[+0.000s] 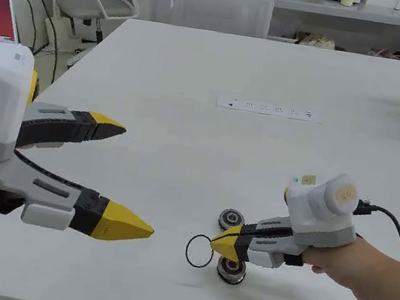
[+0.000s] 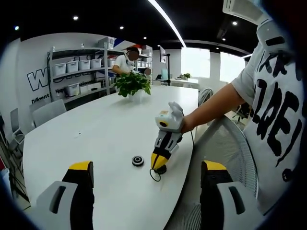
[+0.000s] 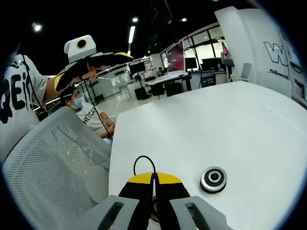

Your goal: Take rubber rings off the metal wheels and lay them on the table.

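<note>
The right gripper [image 1: 218, 246] has its yellow tips pinched shut on a thin black rubber ring [image 1: 199, 251]. The ring sticks out past the tips as a loop, low over the smooth white table [image 1: 194, 82]. Just under this gripper lies one small round metal wheel [image 1: 231, 271], and a second small metal wheel [image 1: 231, 219] lies near it. The left gripper [image 1: 138, 180] hangs off to the side, its tongs wide apart with nothing in them. The ring looks very light, soft and bendy, so I think it will flop and stretch. A pinch on its thin band should be enough. The wheels look hard and heavier and may slide on the table. On the second wheel, the dark outer rim looks like the place to pinch.
</note>
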A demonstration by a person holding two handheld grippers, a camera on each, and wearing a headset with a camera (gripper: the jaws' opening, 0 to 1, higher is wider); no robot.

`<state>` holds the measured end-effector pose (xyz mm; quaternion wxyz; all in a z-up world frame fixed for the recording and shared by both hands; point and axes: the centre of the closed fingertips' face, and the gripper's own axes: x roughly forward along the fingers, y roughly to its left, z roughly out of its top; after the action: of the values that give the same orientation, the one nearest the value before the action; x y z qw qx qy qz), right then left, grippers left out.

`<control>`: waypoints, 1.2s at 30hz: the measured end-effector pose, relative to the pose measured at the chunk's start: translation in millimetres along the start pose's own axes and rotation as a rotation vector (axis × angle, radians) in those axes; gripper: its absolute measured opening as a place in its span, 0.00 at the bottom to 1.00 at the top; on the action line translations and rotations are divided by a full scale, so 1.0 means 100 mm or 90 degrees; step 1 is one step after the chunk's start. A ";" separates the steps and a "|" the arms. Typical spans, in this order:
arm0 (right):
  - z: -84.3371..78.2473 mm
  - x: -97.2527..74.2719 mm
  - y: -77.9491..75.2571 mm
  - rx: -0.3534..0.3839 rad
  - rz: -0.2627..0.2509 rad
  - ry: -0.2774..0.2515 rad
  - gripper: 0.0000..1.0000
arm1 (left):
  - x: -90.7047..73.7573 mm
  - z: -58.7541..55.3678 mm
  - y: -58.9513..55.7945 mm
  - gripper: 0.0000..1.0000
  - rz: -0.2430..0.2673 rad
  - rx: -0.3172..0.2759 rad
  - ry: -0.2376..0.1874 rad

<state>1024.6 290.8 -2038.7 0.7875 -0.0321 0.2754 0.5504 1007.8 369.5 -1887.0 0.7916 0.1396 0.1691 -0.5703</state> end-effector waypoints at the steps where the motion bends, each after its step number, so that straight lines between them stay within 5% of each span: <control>1: 0.00 0.03 0.01 0.000 0.002 0.001 0.00 | -0.02 -0.01 0.01 0.92 0.003 0.000 0.000; 13: 0.02 0.25 0.04 0.031 0.007 0.012 0.00 | -0.14 -0.10 0.05 0.96 0.024 -0.008 0.010; 22: -0.06 0.37 0.01 0.075 -0.019 0.029 0.00 | -0.18 -0.18 0.05 0.97 0.031 -0.022 0.016; 36: -0.11 0.40 0.00 0.008 -0.050 0.070 0.09 | -0.17 -0.19 0.00 0.96 0.029 -0.019 0.024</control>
<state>1030.1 320.8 -2067.2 0.7924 -0.0682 0.3206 0.5144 1000.9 391.9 -1897.4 0.8031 0.1426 0.1895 -0.5467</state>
